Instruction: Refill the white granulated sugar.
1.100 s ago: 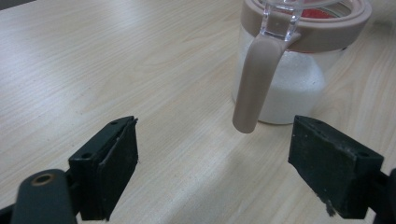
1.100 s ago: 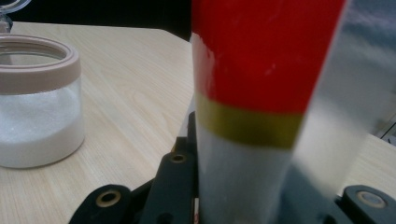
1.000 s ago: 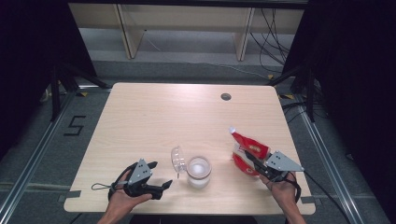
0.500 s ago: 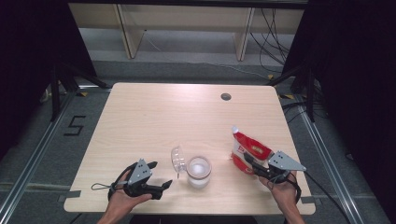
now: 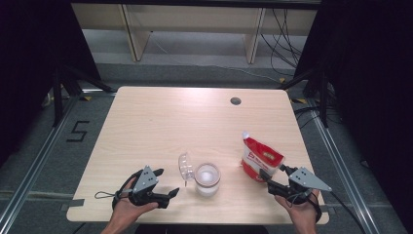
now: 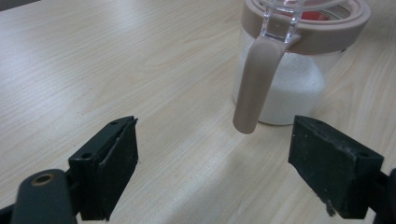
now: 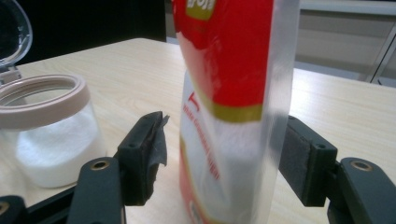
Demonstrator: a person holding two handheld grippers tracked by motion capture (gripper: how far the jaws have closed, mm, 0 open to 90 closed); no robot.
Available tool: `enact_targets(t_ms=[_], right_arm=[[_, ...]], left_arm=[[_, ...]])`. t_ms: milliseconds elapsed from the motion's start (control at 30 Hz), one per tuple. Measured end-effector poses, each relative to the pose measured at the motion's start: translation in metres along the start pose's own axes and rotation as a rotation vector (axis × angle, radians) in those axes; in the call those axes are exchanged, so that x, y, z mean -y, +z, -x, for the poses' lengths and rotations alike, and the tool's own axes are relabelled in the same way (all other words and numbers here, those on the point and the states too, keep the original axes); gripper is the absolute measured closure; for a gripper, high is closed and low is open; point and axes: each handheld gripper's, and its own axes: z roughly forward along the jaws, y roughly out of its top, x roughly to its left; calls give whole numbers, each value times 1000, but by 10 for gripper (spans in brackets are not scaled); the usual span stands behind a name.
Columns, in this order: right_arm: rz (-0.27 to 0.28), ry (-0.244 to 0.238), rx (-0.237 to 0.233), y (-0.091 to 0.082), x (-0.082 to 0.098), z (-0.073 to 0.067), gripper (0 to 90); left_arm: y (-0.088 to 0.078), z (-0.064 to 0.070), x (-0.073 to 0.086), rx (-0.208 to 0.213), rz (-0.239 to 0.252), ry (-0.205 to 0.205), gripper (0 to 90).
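Note:
A red and white pouch (image 5: pixel 260 158) stands upright on the table at the right. My right gripper (image 5: pixel 274 176) sits just in front of it, and its jaws have just been opening. In the right gripper view the pouch (image 7: pixel 229 70) is between the pads of that gripper (image 7: pixel 224 158), with a gap at the left pad. A clear jar (image 5: pixel 207 178) of white powder stands at the front middle, its hinged lid (image 5: pixel 185 166) flipped up. My left gripper (image 5: pixel 166 183) rests open to the jar's left. In the left gripper view the jar (image 6: pixel 285 93) stands beyond the empty jaws (image 6: pixel 215 163).
A round cable hole (image 5: pixel 235 101) is at the table's far right. The wooden tabletop (image 5: pixel 160 126) stretches bare toward the back. Dark frames and a shelf stand beyond the far edge. In the right gripper view the jar (image 7: pixel 46 135) is to the left of the pouch.
The right gripper's jaws have spread apart off the pouch and the hand has drawn back a little toward the near edge. The pouch stays standing. The left hand has kept still.

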Motion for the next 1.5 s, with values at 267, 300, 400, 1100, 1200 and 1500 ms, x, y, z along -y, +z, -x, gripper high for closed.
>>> enact_targets(t_ms=[267, 300, 400, 1100, 1200, 1500], right_arm=[[-45, -1, 19, -13, 1, -4, 367], [-53, 0, 52, -15, 1, -6, 365], [-46, 20, 71, -20, 3, -8, 363], [-86, 23, 88, -38, 11, -12, 341], [-111, 36, 82, -38, 12, -14, 335], [-112, 56, 90, -42, 15, -13, 330]], left_arm=[[-2, -2, -1, 4, -5, 26, 154], [-2, -1, -1, -6, -7, 22, 154], [-2, -2, -1, -5, -6, 34, 154], [-8, 0, -9, 23, 15, 1, 154], [-8, 1, -11, 35, 21, -16, 154], [-8, 8, -16, 48, 8, -33, 159]])
